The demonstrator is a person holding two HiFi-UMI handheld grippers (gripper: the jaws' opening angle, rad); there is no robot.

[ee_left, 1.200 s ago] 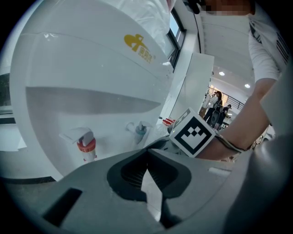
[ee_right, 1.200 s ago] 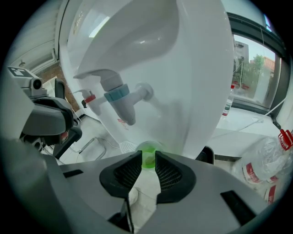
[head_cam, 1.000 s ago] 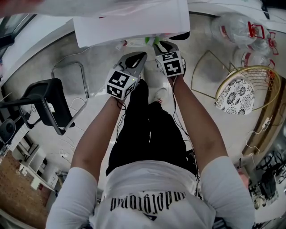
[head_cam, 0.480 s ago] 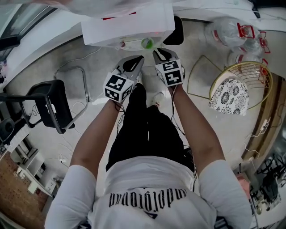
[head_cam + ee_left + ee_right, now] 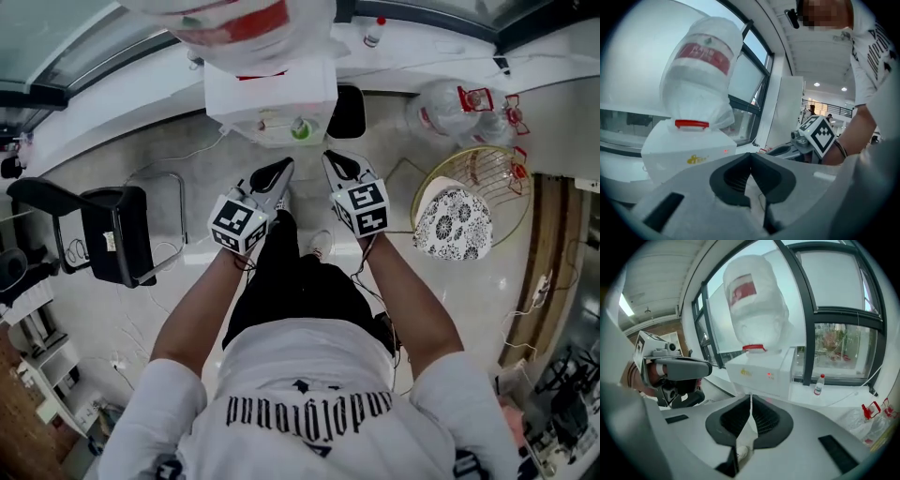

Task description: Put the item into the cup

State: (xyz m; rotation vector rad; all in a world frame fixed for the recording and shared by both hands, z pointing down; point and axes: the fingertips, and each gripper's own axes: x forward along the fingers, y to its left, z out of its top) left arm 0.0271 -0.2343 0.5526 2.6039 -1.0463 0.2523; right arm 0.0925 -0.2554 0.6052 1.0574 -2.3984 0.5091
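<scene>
No cup and no loose item can be made out for certain. A small round green thing (image 5: 302, 128) sits on the ledge of a white water dispenser (image 5: 272, 94) ahead of me. Both grippers are held side by side at waist height, pointing at the dispenser and short of it. My left gripper (image 5: 278, 172) is shut with nothing in it, and its own view shows the pads pressed together (image 5: 751, 155). My right gripper (image 5: 338, 166) is likewise shut and empty (image 5: 750, 398). A plastic-wrapped water bottle (image 5: 701, 75) stands on top of the dispenser (image 5: 764, 369).
A black seat (image 5: 347, 111) stands right of the dispenser and a black chair (image 5: 108, 234) at the left. At the right are a gold wire chair (image 5: 464, 206) and clear bags with red handles (image 5: 459, 94). A small red-capped bottle (image 5: 818, 384) stands on the window ledge.
The dispenser has drawn away and now looks smaller and farther up the head view, showing its bottle and the window ledge. Both grippers stayed shut and close together.
</scene>
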